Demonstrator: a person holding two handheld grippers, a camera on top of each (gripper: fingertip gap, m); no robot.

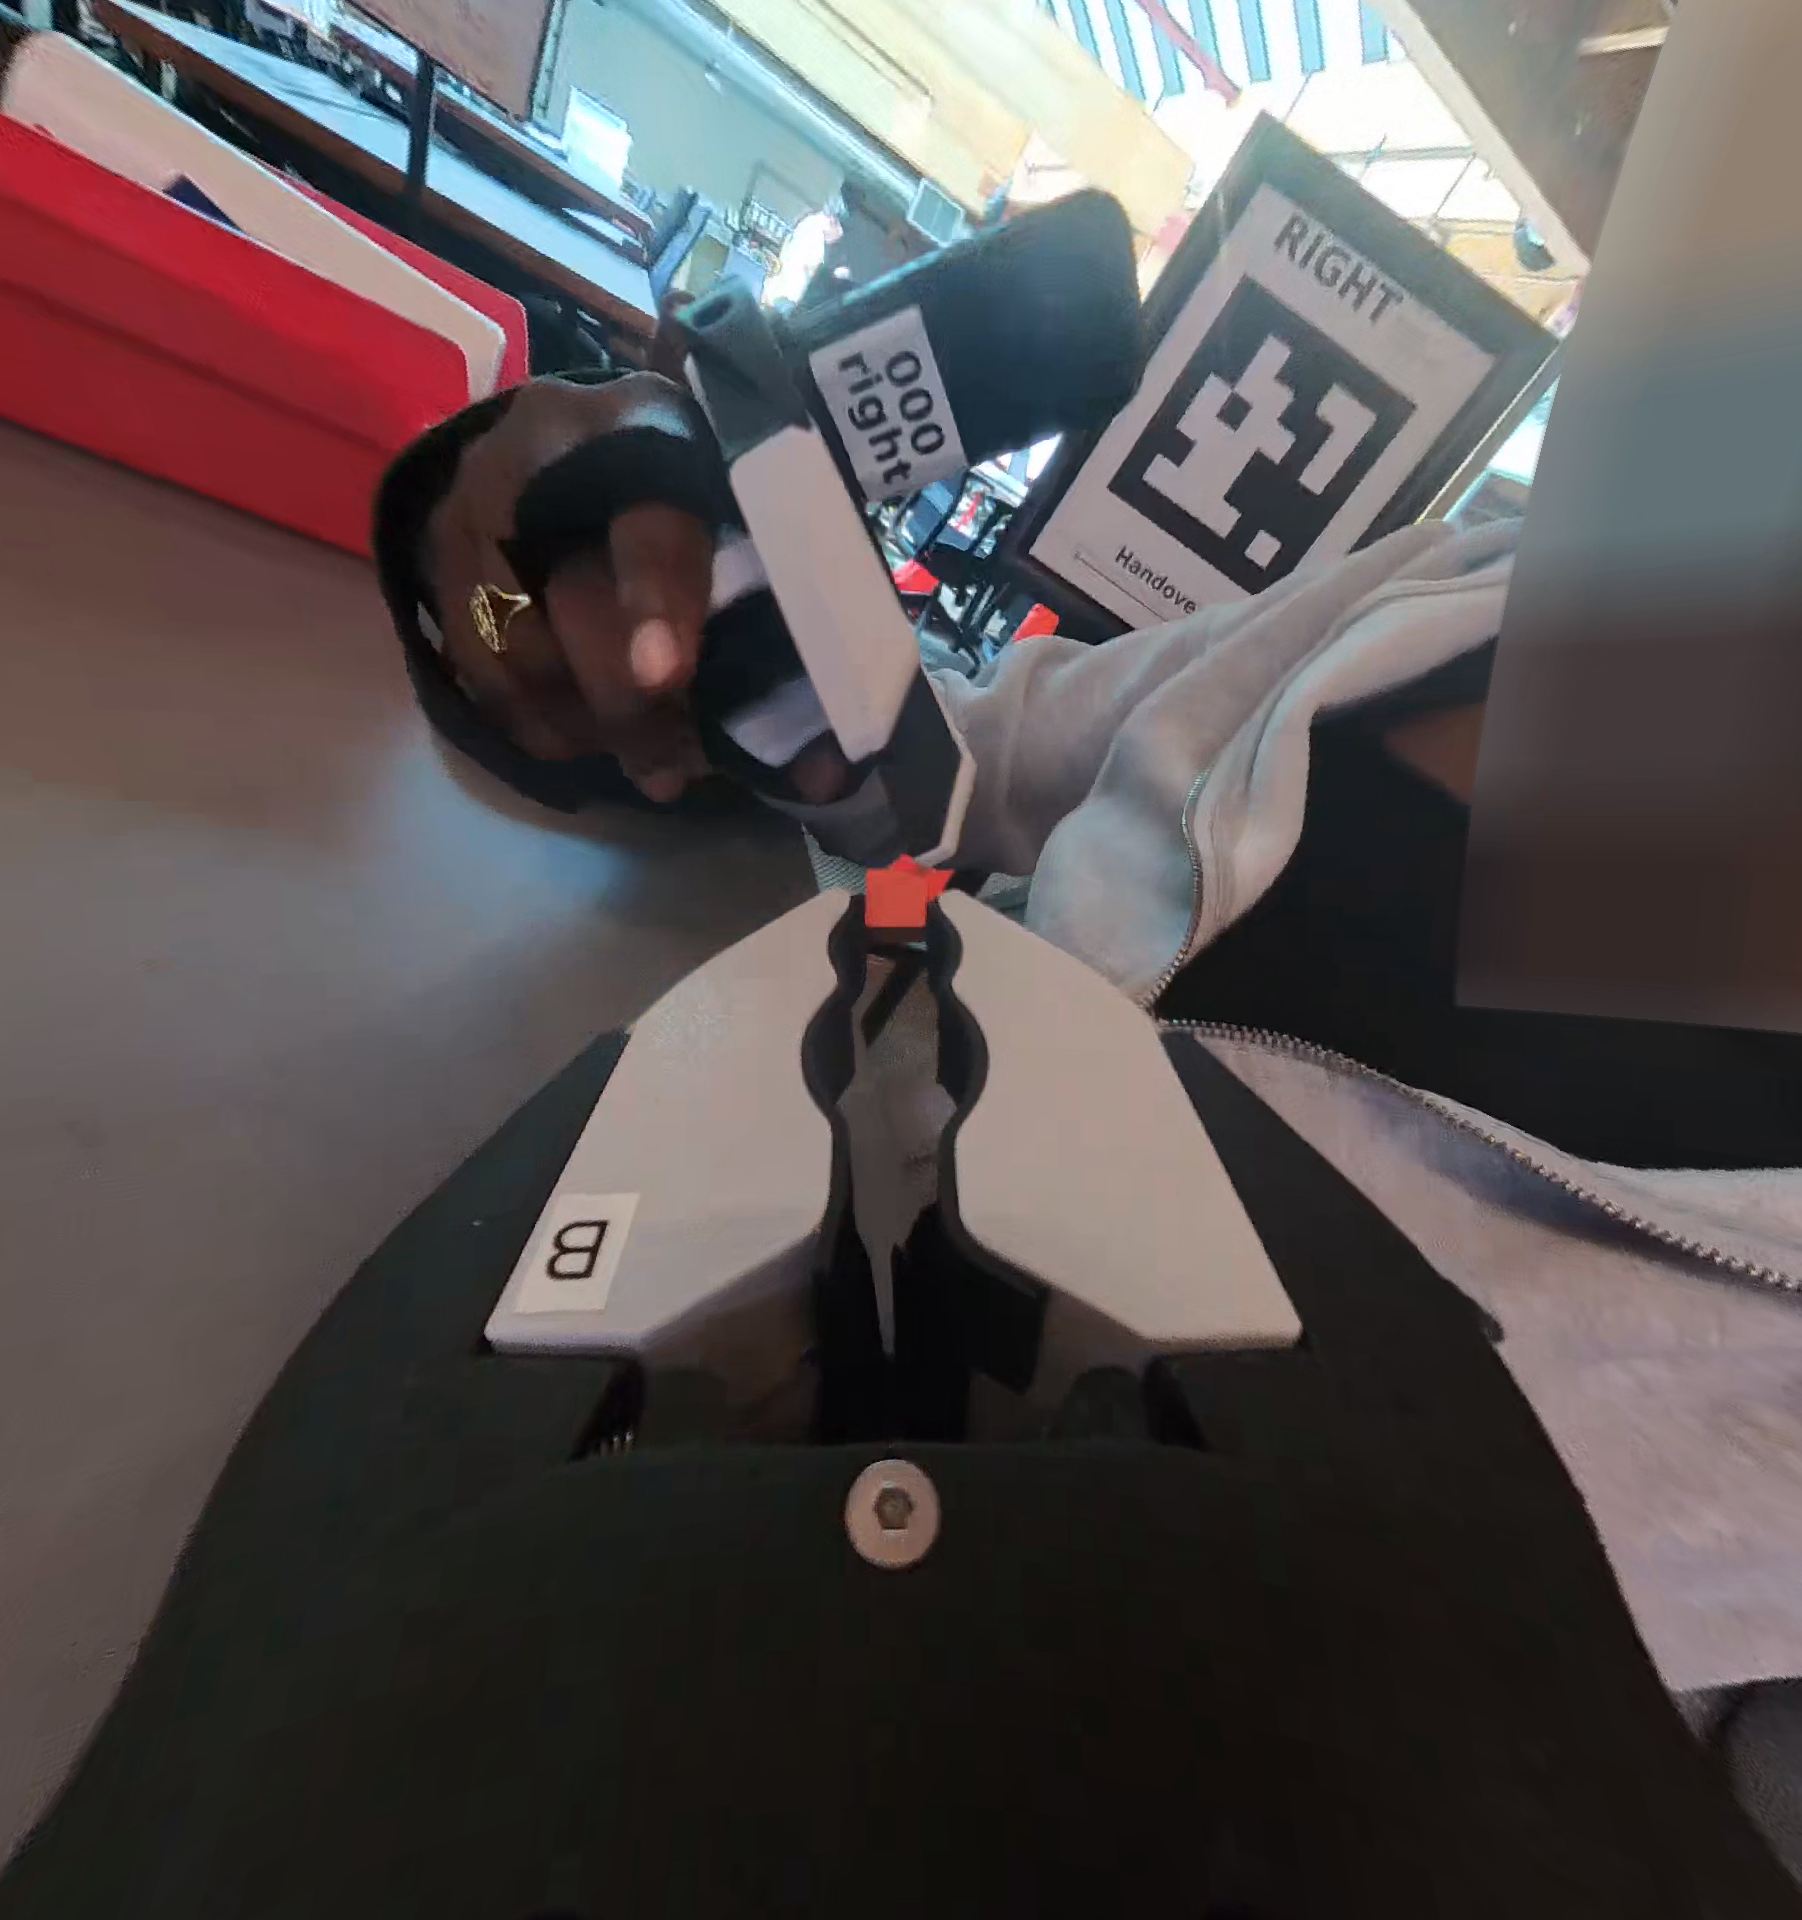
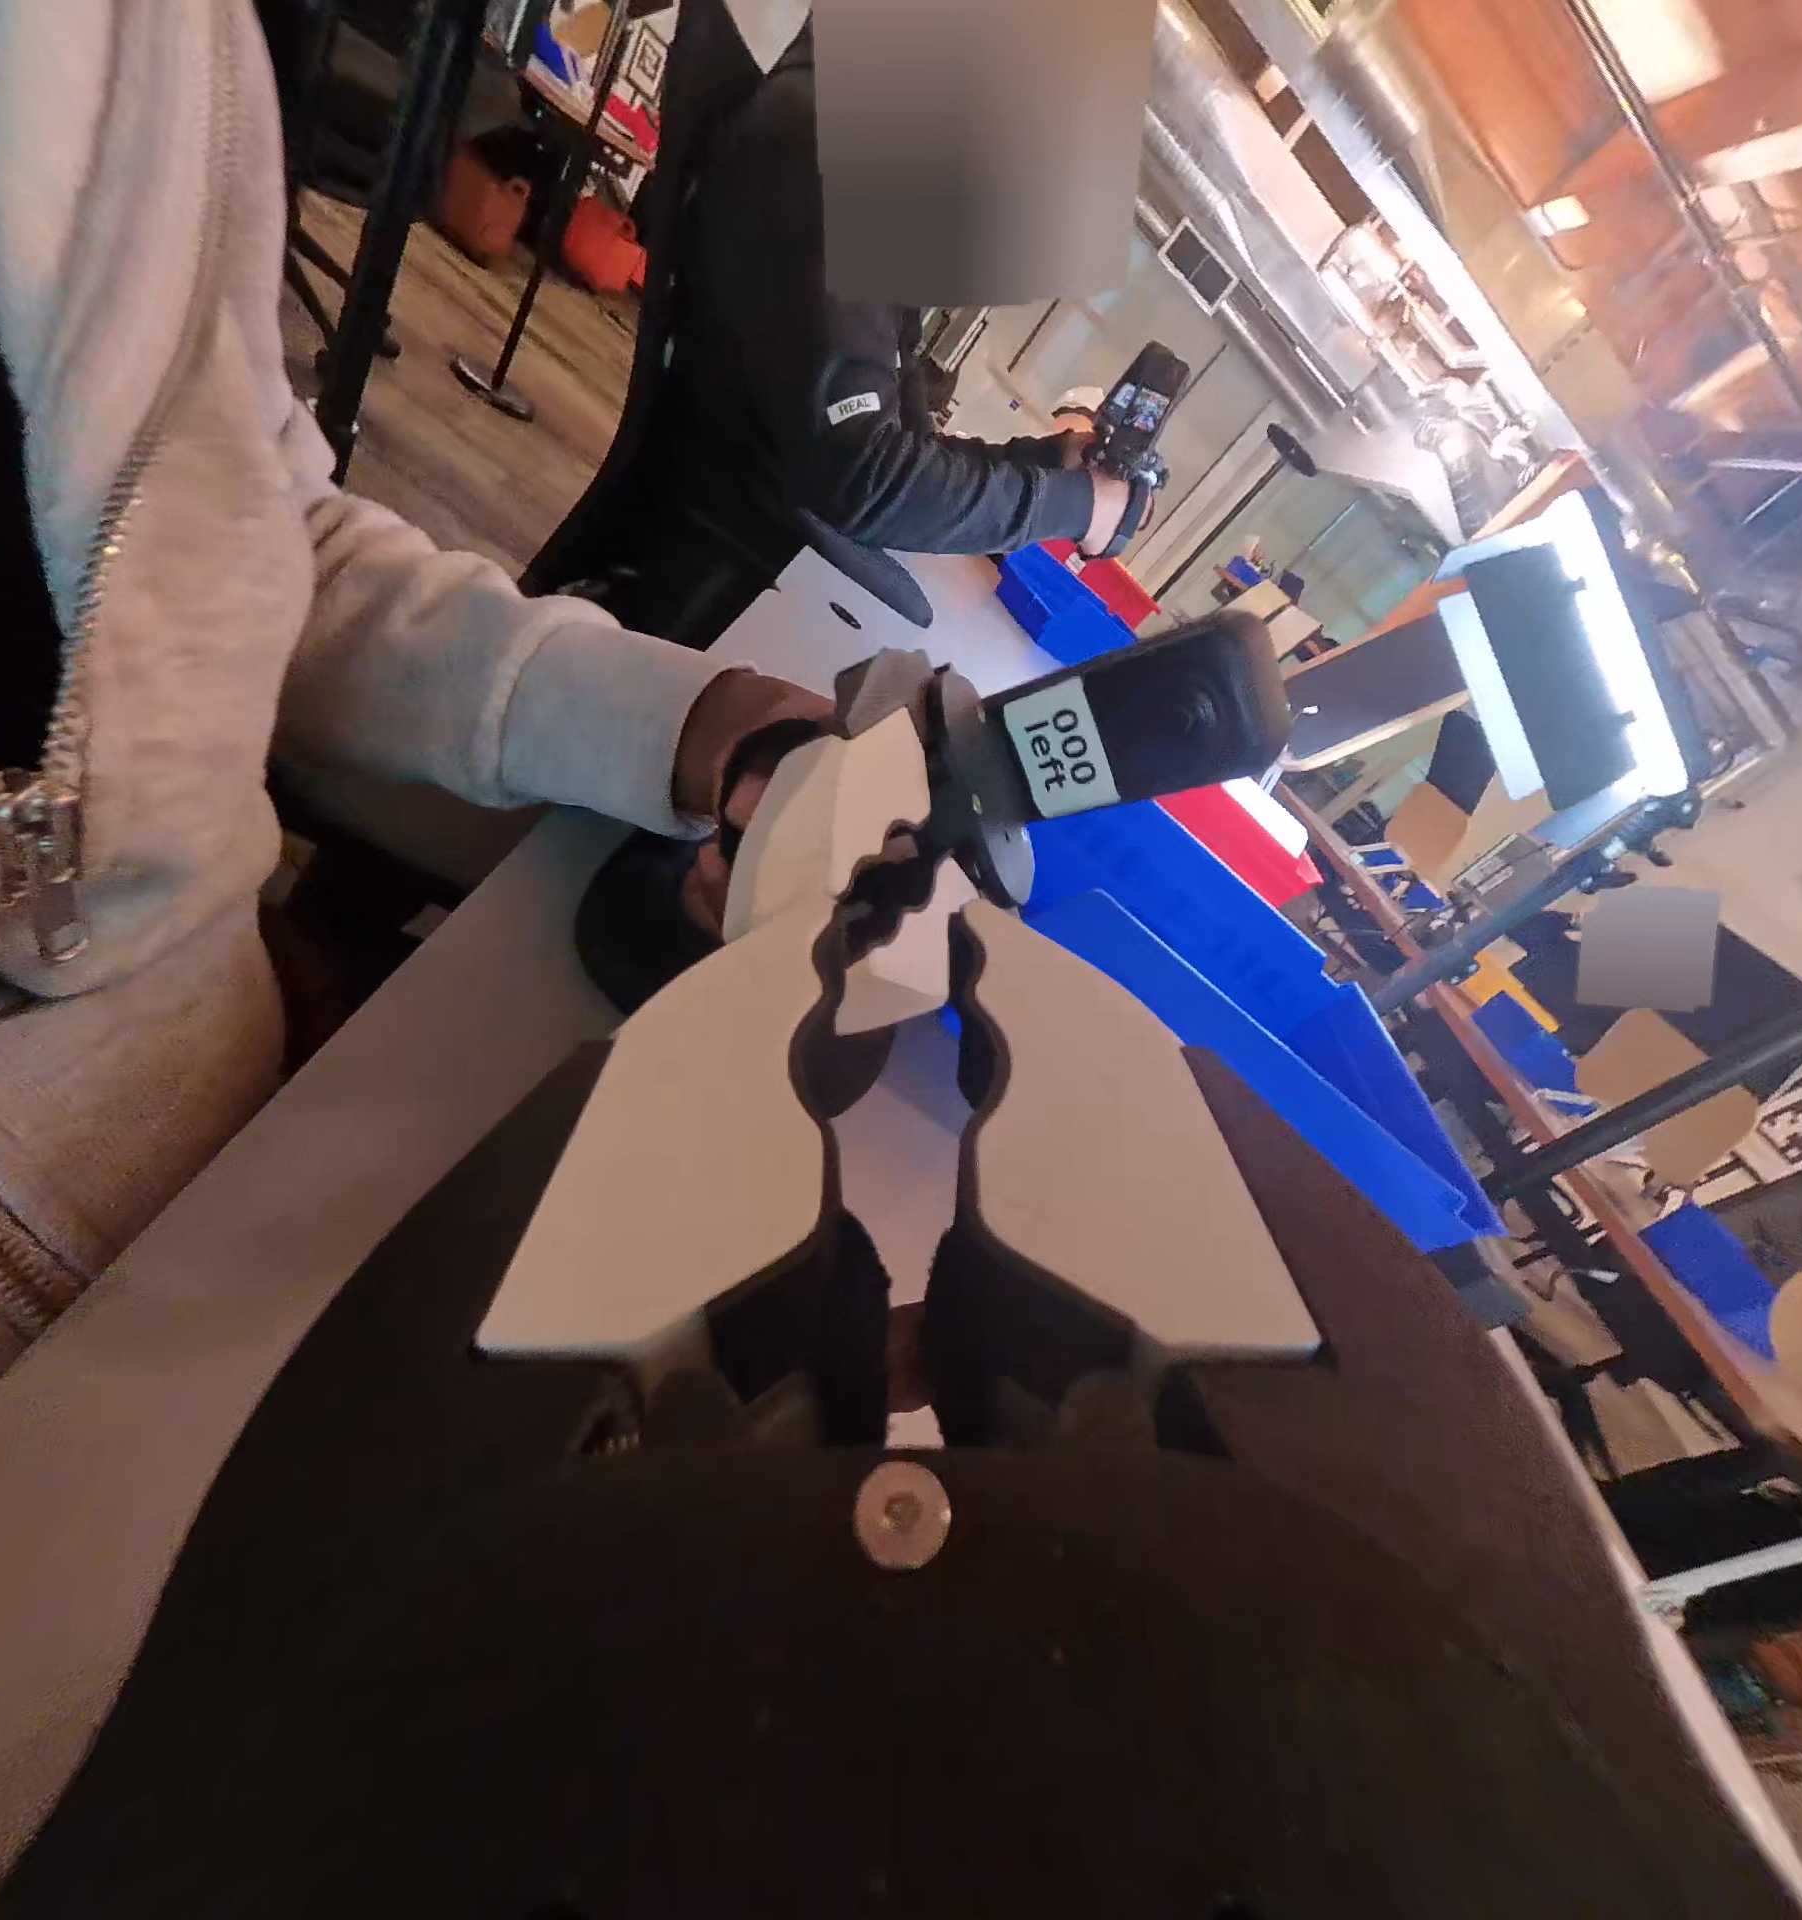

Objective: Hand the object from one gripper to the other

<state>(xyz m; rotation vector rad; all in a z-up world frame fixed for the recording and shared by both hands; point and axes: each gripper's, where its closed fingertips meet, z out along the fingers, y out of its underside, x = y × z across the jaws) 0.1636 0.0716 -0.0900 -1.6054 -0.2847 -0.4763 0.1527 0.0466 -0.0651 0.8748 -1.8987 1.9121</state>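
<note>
A small red cube (image 1: 895, 902) sits between the tips of my left gripper (image 1: 897, 916), which is shut on it just above the grey table (image 1: 201, 831). My right gripper (image 1: 902, 847) comes down from above, seen edge-on, and its tips touch the top of the cube. In the right wrist view my right gripper (image 2: 905, 925) has its jaws a little apart. A white finger (image 2: 902, 982) of the left gripper shows in the gap. The cube is hidden in that view.
A red bin (image 1: 149, 312) stands at the far left of the table and a framed black-and-white marker sign (image 1: 1261, 416) behind. A hand (image 1: 585, 623) and grey jacket (image 1: 1499, 1351) are close. Blue bins (image 2: 1240, 987) line the table edge. Another person's dark sleeve (image 2: 928, 488) reaches in.
</note>
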